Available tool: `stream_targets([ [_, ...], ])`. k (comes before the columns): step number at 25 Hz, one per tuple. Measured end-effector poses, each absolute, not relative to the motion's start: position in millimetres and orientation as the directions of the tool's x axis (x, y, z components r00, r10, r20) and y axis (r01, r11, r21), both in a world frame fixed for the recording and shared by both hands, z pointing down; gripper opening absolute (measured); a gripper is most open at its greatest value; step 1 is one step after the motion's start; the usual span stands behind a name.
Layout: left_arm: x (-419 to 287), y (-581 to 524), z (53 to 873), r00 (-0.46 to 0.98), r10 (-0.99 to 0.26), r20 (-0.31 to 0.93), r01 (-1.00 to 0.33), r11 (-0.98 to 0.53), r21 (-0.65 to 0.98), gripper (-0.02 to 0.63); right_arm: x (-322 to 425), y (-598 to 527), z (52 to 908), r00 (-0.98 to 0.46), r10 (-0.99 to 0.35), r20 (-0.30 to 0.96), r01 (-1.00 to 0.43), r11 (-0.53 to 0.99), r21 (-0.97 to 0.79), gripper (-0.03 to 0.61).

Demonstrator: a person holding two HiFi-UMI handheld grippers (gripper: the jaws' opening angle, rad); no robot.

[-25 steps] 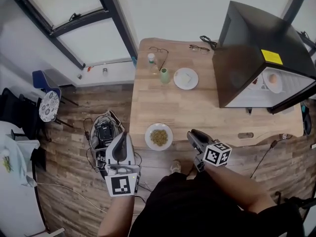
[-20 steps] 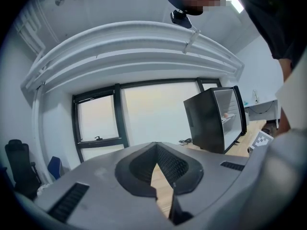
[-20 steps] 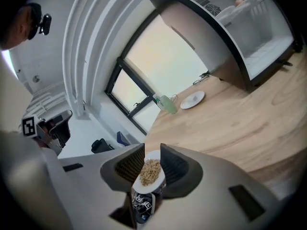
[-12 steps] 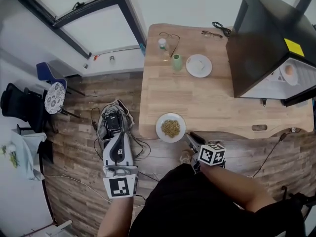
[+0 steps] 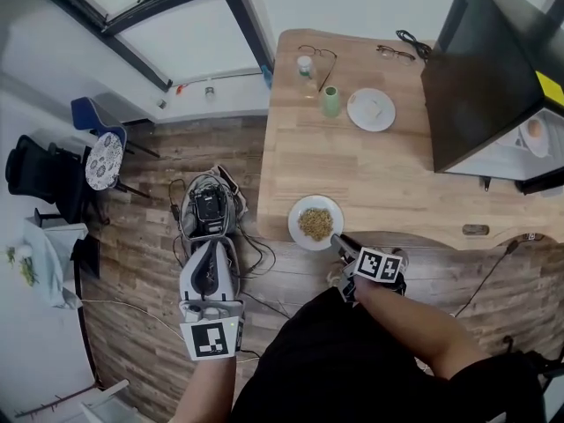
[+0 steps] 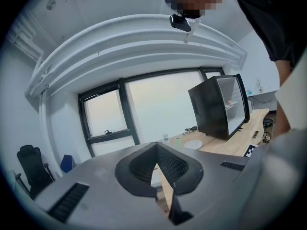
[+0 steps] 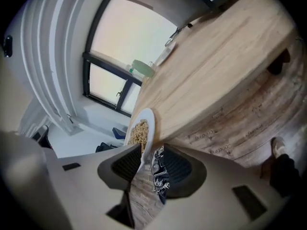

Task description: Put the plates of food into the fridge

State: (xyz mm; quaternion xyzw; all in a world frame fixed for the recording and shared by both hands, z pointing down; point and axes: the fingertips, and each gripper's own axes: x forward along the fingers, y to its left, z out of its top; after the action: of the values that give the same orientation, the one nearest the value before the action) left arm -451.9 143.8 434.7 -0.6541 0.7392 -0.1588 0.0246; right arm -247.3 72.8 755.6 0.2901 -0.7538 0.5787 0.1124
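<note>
A white plate of grain food (image 5: pixel 315 223) lies at the near edge of the wooden table (image 5: pixel 379 174). My right gripper (image 5: pixel 338 239) reaches it from below the table edge. In the right gripper view the plate (image 7: pixel 140 131) has its rim between the jaws, which have just been opening and stand open, with a gap beside the rim. A second white plate (image 5: pixel 371 110) lies farther back. The black fridge (image 5: pixel 493 69) stands on the table's right end, door open. My left gripper (image 5: pixel 210 247) hangs over the floor left of the table, shut (image 6: pixel 156 150) with nothing in it.
A green cup (image 5: pixel 330 101), a small bottle (image 5: pixel 306 66) and two pairs of glasses (image 5: pixel 317 54) sit at the table's far side. A bag with cables (image 5: pixel 210 211) lies on the floor by the left gripper. Chairs (image 5: pixel 101 157) stand at the left.
My right gripper has dropped and come in to the near rim of the grain plate. My left gripper has drifted a little away from the table.
</note>
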Motion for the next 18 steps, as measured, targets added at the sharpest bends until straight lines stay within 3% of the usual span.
stream_targets([
  [6, -456.5, 147.9, 435.7, -0.163, -0.97, 0.18, -0.959, 0.113, -0.259, 0.003, -255.1, 73.0, 758.5, -0.834, -0.294, 0.466, -0.51, 0.092, -0.855, 0.122],
  [8, -455.2, 145.8, 435.3, -0.159, -0.971, 0.179, -0.961, 0.111, -0.252, 0.003, -256.8, 74.1, 753.2, -0.838, -0.285, 0.465, -0.515, 0.132, -0.847, 0.069],
  [18, -426.4, 118.0, 430.4, -0.074, -0.983, 0.171, -0.974, 0.035, -0.222, 0.003, -247.4, 66.9, 708.6, -0.884, -0.316, 0.344, -0.405, 0.151, -0.902, 0.034],
])
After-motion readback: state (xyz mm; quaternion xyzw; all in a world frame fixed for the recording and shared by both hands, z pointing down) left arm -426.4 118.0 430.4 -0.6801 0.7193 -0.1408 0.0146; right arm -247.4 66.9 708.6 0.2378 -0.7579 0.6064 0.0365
